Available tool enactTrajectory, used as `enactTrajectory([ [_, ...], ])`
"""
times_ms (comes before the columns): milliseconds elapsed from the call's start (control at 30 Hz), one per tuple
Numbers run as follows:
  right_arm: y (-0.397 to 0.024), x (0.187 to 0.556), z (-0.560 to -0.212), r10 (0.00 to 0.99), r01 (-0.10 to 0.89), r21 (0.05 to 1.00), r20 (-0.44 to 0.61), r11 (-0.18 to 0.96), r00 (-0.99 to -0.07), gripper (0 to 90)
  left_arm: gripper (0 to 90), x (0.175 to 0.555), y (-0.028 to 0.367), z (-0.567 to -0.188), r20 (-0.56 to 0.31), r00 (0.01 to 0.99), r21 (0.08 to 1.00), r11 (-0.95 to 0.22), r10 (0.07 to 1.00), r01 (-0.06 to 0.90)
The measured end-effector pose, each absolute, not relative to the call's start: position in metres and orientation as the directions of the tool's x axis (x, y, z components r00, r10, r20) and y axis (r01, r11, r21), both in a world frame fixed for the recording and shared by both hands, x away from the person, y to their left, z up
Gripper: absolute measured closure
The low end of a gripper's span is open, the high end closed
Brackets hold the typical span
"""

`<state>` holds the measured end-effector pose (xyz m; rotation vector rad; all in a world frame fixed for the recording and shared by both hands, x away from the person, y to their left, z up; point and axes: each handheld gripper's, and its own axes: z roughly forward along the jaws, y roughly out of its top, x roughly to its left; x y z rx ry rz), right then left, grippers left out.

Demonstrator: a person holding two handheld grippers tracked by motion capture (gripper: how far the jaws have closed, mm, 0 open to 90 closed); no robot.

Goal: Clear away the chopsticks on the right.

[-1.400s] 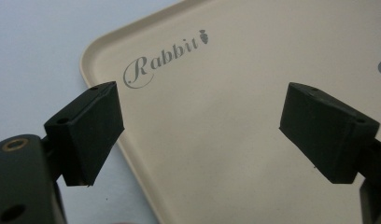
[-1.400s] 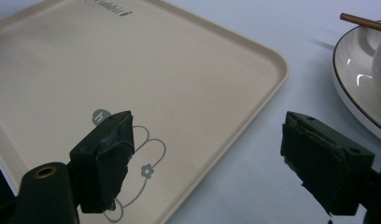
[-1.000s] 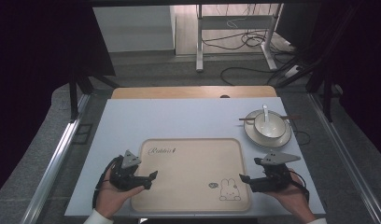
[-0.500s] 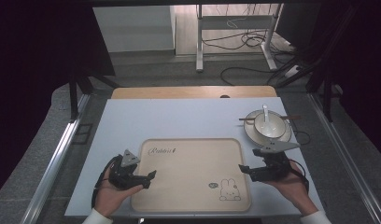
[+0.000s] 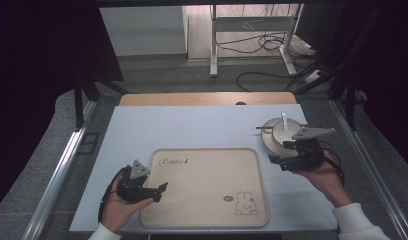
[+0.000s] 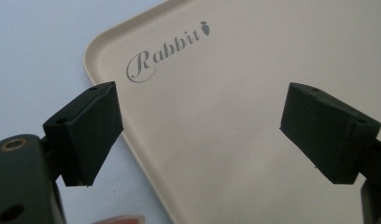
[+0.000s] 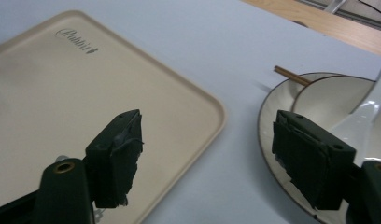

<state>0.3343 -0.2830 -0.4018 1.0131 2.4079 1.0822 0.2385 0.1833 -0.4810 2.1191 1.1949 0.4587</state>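
Observation:
A beige tray (image 5: 207, 185) printed with "Rabbit" and a rabbit drawing lies on the near middle of the pale table. My left gripper (image 5: 159, 191) rests at the tray's left edge, open and holding nothing; its own view has the jaws (image 6: 202, 116) wide over the tray (image 6: 235, 60). At the right stands a white plate (image 5: 268, 141) carrying a bowl (image 5: 282, 131), a spoon (image 5: 285, 122) and chopsticks (image 5: 264, 128). My right gripper (image 5: 278, 156) hovers at the plate's near-left rim. Its jaws (image 7: 212, 144) have just been closing a little but stand open, gripping nothing. The plate (image 7: 277, 121) is beside its right jaw.
The pale table top (image 5: 192, 125) has free room behind the tray. A wooden strip (image 5: 207, 98) runs along the far edge. Metal rails (image 5: 62, 170) flank both sides. Cables (image 5: 262, 45) lie on the floor beyond.
My right gripper has lifted and moved away from the tray's right edge toward the plate and bowl. The left gripper has stayed in place.

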Motion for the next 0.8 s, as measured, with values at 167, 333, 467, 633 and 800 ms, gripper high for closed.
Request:
enactTrajectory([
  [167, -0.297, 0.352, -0.392, 0.737, 0.499, 0.739, 0.003, 0.454, -0.676, 26.9, 12.8, 0.239, 0.184, -0.482, -0.019, 0.518, 0.690, -0.364, 0.855, 0.626],
  [333, -0.314, 0.368, -0.384, 0.761, 0.521, 0.728, -0.002, 0.446, -0.649, 28.2, 13.0, 0.240, 0.185, -0.483, -0.010, 0.522, 0.682, -0.376, 0.853, 0.628],
  [467, -0.327, 0.383, -0.378, 0.777, 0.537, 0.708, -0.026, 0.459, -0.629, 29.0, 13.1, 0.239, 0.184, -0.482, -0.003, 0.523, 0.681, -0.382, 0.852, 0.625],
  [633, -0.345, 0.400, -0.373, 0.811, 0.564, 0.705, -0.028, 0.431, -0.585, 30.8, 13.1, 0.237, 0.183, -0.482, -0.001, 0.524, 0.681, -0.383, 0.852, 0.624],
  [800, -0.361, 0.419, -0.373, 0.839, 0.593, 0.700, -0.016, 0.398, -0.543, 33.8, 13.2, 0.237, 0.185, -0.482, -0.002, 0.522, 0.682, -0.381, 0.853, 0.624],
])
